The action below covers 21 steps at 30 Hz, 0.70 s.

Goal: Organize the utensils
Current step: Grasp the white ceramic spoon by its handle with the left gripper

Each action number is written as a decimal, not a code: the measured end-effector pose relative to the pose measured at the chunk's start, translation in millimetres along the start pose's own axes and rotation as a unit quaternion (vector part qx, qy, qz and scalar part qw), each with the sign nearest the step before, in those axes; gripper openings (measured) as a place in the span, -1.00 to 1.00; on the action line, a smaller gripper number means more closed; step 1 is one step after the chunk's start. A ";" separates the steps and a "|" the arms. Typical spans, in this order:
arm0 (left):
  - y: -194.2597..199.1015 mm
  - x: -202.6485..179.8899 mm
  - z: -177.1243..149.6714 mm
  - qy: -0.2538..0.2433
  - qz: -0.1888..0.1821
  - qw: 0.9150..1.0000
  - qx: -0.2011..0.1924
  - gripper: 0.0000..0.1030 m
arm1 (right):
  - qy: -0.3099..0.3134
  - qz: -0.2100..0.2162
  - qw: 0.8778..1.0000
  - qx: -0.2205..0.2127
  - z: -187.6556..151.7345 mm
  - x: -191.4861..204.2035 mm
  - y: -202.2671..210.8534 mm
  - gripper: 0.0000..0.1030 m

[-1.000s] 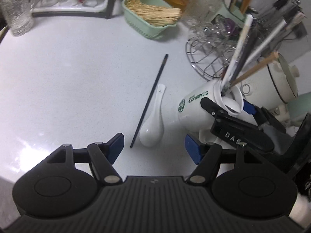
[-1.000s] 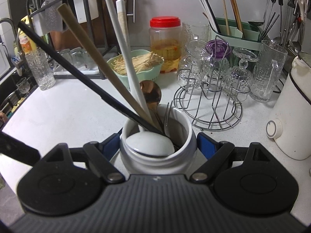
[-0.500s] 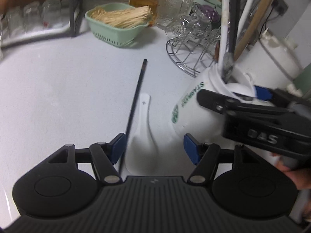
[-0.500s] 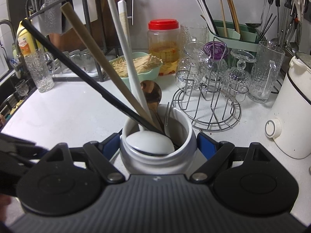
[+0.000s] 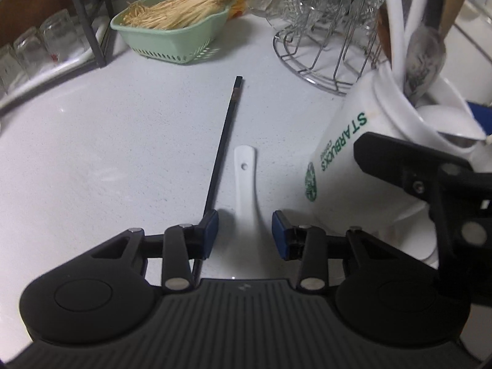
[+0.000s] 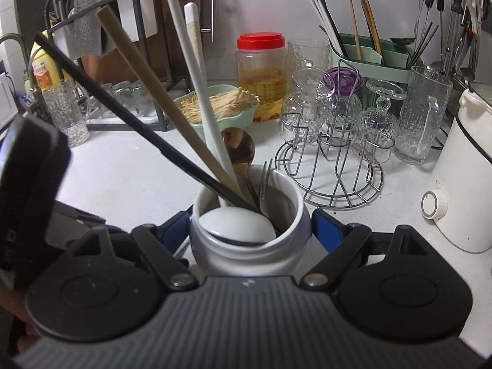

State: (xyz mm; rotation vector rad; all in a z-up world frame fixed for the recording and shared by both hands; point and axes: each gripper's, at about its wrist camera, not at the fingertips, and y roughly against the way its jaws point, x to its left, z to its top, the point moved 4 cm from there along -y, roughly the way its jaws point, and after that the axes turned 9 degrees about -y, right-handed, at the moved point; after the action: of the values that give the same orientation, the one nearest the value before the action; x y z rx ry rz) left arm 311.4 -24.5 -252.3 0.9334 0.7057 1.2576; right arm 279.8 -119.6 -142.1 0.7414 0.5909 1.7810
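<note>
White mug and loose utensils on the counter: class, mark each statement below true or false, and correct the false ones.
1. The right tongs grip the white mug. True.
2. A white ceramic spoon lies on the counter between the left tongs' pads. True.
3. The black chopstick on the counter stands in the mug. False: it lies flat beside the spoon.
4. The mug is empty. False: it holds chopsticks, spoons and a fork.
5. The jar's lid is green. False: red.
</note>
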 end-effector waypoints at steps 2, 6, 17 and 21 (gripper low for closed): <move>-0.7 -0.3 0.5 -0.006 0.007 1.000 0.006 -0.15 | 0.000 0.000 1.000 0.001 0.5 -0.3 -0.2 0.71; -2.4 0.2 3.8 -0.011 -0.005 1.000 0.025 -0.47 | -0.007 -0.002 1.000 0.003 1.8 -2.5 -1.3 0.71; -4.9 13.7 6.6 -0.001 -0.051 0.997 0.049 -0.54 | -0.018 -0.004 1.000 0.020 6.9 -3.6 -4.1 0.70; 0.7 27.8 1.1 0.037 -0.065 0.996 0.045 -0.54 | -0.023 -0.006 0.999 0.022 7.5 -4.0 -4.5 0.70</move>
State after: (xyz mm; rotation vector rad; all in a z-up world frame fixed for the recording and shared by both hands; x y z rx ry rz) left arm 317.4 2.5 -249.7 0.9032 0.8734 1.1582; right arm 289.1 -121.7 -140.9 0.8058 0.6045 1.7406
